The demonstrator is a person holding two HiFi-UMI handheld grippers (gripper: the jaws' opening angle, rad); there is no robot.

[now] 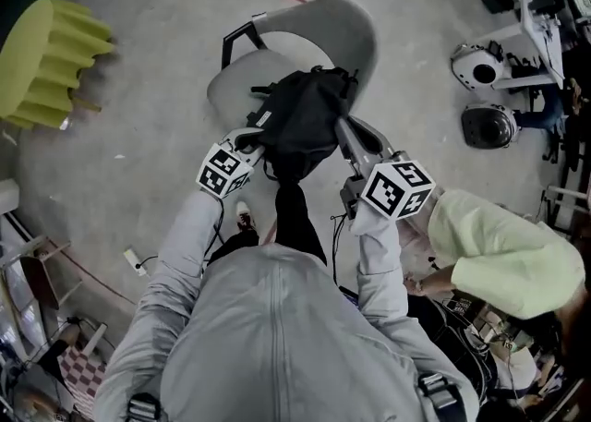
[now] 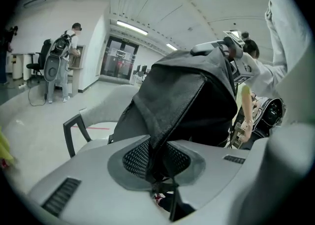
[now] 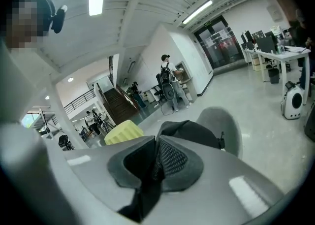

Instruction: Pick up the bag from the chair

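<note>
A black backpack (image 1: 305, 120) hangs between my two grippers, above the seat of a grey chair (image 1: 328, 30). My left gripper (image 1: 251, 141) is shut on a mesh strap of the bag (image 2: 170, 115), which fills the left gripper view. My right gripper (image 1: 349, 134) is shut on another strap at the bag's right side (image 3: 156, 162). In the right gripper view the bag's body (image 3: 194, 133) rises in front of the chair back (image 3: 224, 123). A loose black strap (image 1: 294, 217) dangles down toward my legs.
A yellow ribbed stool (image 1: 46, 60) stands on the floor at the left. A person in a pale green top (image 1: 499, 249) crouches at my right. Two round white machines (image 1: 480, 65) and a desk (image 1: 545, 5) lie at the far right. Other people (image 2: 61, 59) stand far off.
</note>
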